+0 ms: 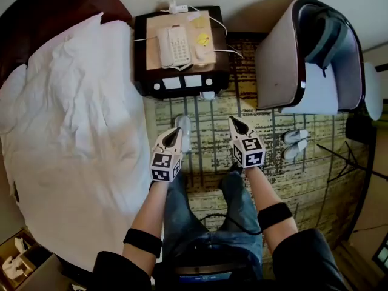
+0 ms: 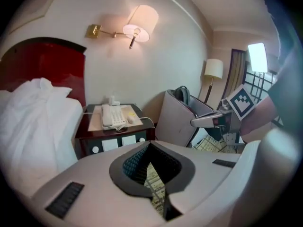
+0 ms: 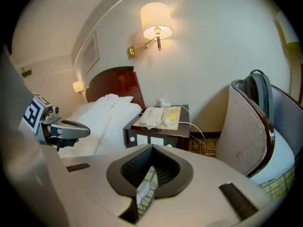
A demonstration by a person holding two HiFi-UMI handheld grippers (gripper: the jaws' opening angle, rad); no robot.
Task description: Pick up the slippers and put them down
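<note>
Your left claw [image 1: 177,130] and right claw [image 1: 234,122] are both pinched shut with nothing in them, raised above the carpet [image 1: 303,187]. A pair of slippers [image 1: 295,143] lies toward the carpet's right edge, near the armchair [image 1: 285,53]. Another slipper [image 1: 185,126] lies before the nightstand [image 1: 182,80].

We hold the left hand-held gripper [image 1: 174,132] and the right hand-held gripper [image 1: 235,123] out front, side by side but apart, both angled downward, forearms [image 1: 153,211] stretched forward. Each one's jaws sit pressed together, empty.
</note>
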